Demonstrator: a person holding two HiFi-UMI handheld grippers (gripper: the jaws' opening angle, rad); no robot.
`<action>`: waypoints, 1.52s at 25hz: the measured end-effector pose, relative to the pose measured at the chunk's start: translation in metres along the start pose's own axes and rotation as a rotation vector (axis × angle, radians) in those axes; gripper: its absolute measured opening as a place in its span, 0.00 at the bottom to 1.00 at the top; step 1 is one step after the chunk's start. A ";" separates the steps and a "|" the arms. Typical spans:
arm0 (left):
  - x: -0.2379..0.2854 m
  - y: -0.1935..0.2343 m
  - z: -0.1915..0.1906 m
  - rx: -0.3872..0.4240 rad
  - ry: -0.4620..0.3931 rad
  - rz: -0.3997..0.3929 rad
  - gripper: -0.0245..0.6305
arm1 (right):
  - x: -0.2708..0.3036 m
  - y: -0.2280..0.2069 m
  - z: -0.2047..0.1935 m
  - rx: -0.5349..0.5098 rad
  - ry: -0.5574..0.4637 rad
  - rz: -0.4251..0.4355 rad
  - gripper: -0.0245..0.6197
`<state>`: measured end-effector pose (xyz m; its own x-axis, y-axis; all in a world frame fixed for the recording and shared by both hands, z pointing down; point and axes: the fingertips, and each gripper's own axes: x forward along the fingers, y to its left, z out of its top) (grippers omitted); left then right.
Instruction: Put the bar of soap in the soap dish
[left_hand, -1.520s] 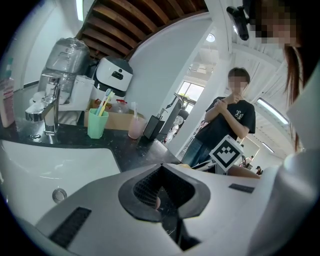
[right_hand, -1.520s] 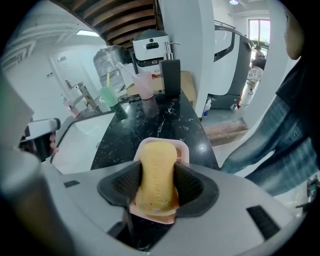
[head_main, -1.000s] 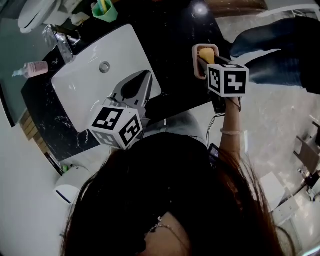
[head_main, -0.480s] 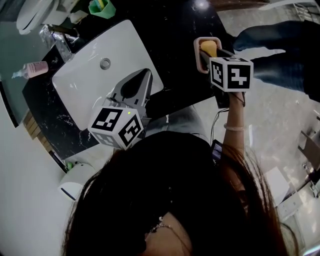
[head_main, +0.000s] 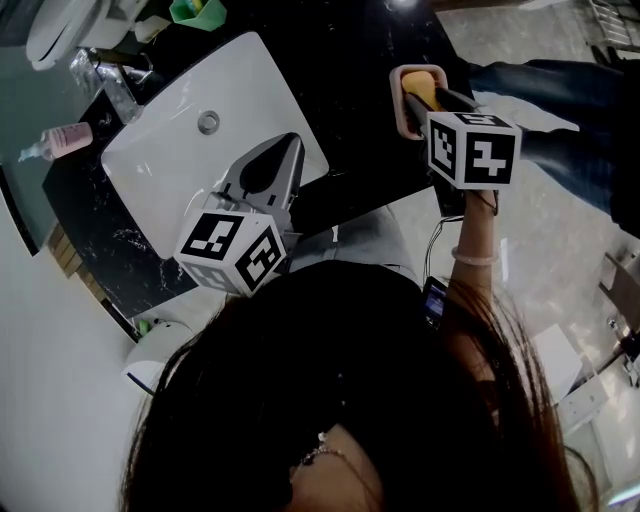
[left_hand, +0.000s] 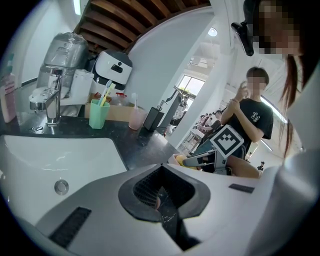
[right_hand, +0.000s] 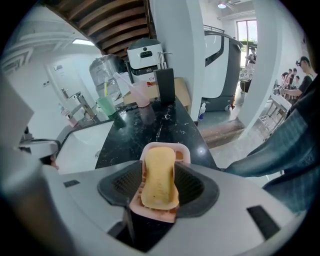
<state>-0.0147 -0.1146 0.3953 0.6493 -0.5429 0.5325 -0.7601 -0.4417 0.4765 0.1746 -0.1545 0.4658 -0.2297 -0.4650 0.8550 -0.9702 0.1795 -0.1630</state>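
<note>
A yellow bar of soap (right_hand: 159, 177) lies in a pink soap dish (right_hand: 181, 151). My right gripper (right_hand: 159, 196) is shut on the dish's sides and holds it over the right end of the black counter (head_main: 350, 55). From the head view the soap (head_main: 420, 87) and dish (head_main: 400, 112) show just beyond the right gripper (head_main: 424, 97). My left gripper (head_main: 291, 150) hovers over the white sink (head_main: 165, 170), jaws together and empty. In the left gripper view the left gripper (left_hand: 160, 200) shows nothing between its jaws.
A chrome faucet (head_main: 105, 75) stands behind the sink, with a pink bottle (head_main: 62, 137) to its left and a green cup (left_hand: 99, 114) holding toothbrushes. A person in jeans (head_main: 560, 100) stands close by on the right. Another person (left_hand: 252, 115) stands further off.
My right gripper has drifted a little up and right in the head view, still holding the dish with the soap. The left gripper has barely moved.
</note>
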 end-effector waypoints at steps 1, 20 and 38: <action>0.000 0.000 0.000 0.002 0.002 -0.002 0.03 | -0.002 0.001 0.000 0.000 -0.004 0.001 0.36; -0.011 -0.008 0.009 0.047 -0.023 -0.047 0.03 | -0.062 0.061 0.018 -0.063 -0.145 0.065 0.21; -0.042 -0.035 0.032 0.094 -0.102 -0.095 0.03 | -0.104 0.138 0.044 -0.209 -0.275 0.225 0.13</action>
<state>-0.0160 -0.0993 0.3340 0.7165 -0.5632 0.4116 -0.6971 -0.5570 0.4514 0.0614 -0.1190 0.3328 -0.4738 -0.6032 0.6415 -0.8633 0.4621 -0.2031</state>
